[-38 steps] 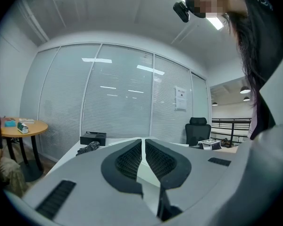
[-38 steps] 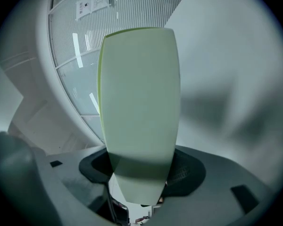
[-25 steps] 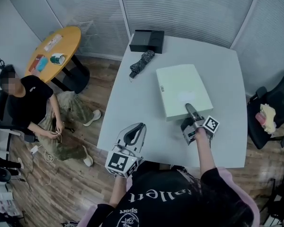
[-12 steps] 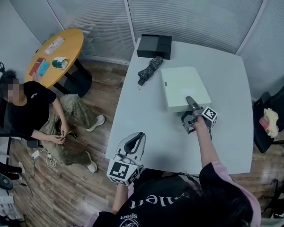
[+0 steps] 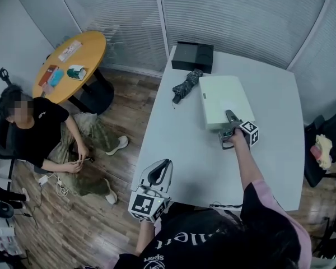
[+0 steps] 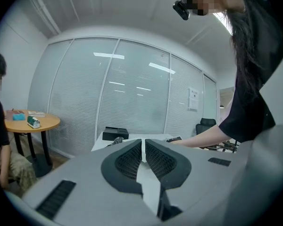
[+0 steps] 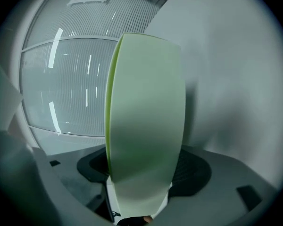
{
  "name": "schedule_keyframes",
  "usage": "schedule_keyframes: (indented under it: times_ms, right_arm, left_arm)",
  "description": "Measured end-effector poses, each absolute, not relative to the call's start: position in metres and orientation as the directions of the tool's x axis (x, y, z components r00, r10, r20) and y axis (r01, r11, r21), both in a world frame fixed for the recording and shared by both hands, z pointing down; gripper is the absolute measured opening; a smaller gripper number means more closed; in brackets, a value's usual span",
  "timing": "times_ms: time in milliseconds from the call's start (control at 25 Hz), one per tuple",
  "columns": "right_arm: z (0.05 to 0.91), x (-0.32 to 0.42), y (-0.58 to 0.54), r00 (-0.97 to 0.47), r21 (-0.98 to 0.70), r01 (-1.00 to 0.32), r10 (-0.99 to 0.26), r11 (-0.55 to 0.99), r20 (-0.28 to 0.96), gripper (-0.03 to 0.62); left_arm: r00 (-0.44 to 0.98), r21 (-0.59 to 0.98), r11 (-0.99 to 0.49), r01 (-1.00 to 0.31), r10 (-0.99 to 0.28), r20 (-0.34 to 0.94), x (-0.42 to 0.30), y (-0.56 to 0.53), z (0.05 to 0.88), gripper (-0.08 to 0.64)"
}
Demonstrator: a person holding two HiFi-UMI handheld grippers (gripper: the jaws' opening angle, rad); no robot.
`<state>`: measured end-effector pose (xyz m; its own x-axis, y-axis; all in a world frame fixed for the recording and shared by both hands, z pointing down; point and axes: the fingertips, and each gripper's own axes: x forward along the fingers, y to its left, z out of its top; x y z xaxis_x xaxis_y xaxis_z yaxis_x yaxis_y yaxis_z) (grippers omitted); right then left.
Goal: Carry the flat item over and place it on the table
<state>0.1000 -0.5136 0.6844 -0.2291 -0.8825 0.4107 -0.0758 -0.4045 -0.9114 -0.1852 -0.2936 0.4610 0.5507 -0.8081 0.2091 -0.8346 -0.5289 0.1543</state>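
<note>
The flat item is a pale green flat box [image 5: 221, 100] lying on the white table [image 5: 196, 150], close to its far side. My right gripper [image 5: 229, 116] reaches out to the box's near edge. In the right gripper view the box [image 7: 146, 117] stands edge-on and fills the gap of the right gripper [image 7: 144, 173]; its jaws are opening, and both pads still lie against the box's faces. My left gripper [image 5: 159, 170] hangs over the table's near left edge. The left gripper [image 6: 144, 142] is shut on nothing, with only a thin slit between its pads.
A folded dark umbrella [image 5: 186, 86] lies just left of the box, with a black case [image 5: 193, 56] at the far edge behind it. A person [image 5: 33, 133] sits on the left beside a round orange table [image 5: 70, 60]. A chair [image 5: 325, 150] stands to the right.
My right arm has stretched out farther, and the box has slid away from me, toward the umbrella and the far side. The left gripper has stayed at the near edge.
</note>
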Motion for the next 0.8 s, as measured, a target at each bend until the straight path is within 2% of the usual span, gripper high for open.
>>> schedule_keyframes:
  times_ms: [360, 680, 800]
  right_arm:
    - [0.713, 0.095, -0.493, -0.244, -0.852, -0.095, -0.818, -0.515, 0.521, 0.367]
    - [0.724, 0.09, -0.468, -0.297, -0.784, -0.22, -0.726, -0.58, 0.62, 0.408]
    - [0.716, 0.089, -0.465, -0.316, -0.793, -0.239, -0.728, -0.56, 0.609, 0.407]
  left_arm:
    - [0.526, 0.157, -0.502, -0.85, -0.824, 0.211, -0.204, -0.299, 0.465, 0.041]
    - [0.536, 0.153, -0.514, -0.844, -0.82, 0.201, -0.201, -0.304, 0.464, 0.041]
    - [0.543, 0.152, -0.522, -0.839, -0.816, 0.197, -0.199, -0.303, 0.463, 0.041]
